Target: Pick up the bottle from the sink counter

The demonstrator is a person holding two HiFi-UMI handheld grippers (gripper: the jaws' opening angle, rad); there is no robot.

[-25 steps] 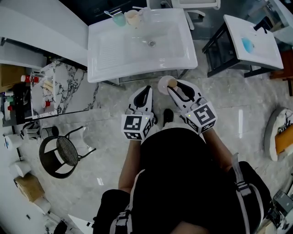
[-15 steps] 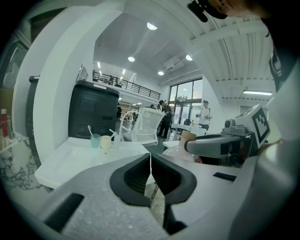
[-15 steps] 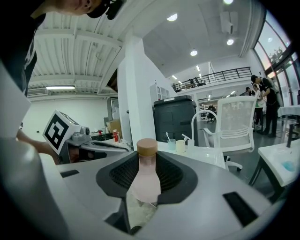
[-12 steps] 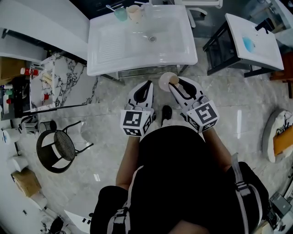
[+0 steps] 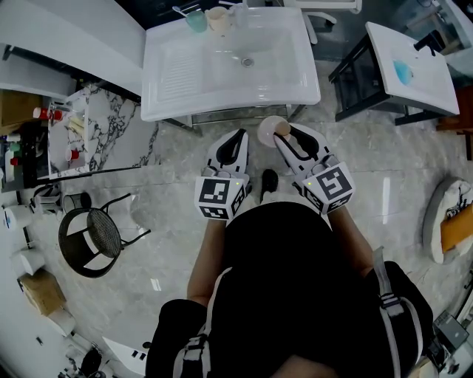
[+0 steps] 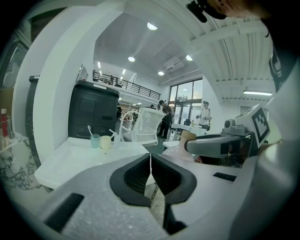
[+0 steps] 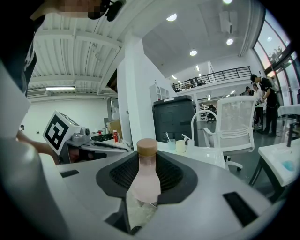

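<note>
A pale pink bottle with a tan cap is held over the floor, just in front of the white sink counter. My right gripper is shut on it. In the right gripper view the bottle stands upright between the black pads, cap up. My left gripper hovers beside it on the left, shut with nothing in it; in the left gripper view its pads meet along a thin line. That view also shows the bottle to the right.
A teal cup and a cream cup stand at the counter's back edge. A second white basin on a black frame is at the right. A marble shelf and a black wire stool are at the left.
Almost nothing has moved. Both grippers hold their places and the bottle stays in the right one; the head view has shifted slightly.
</note>
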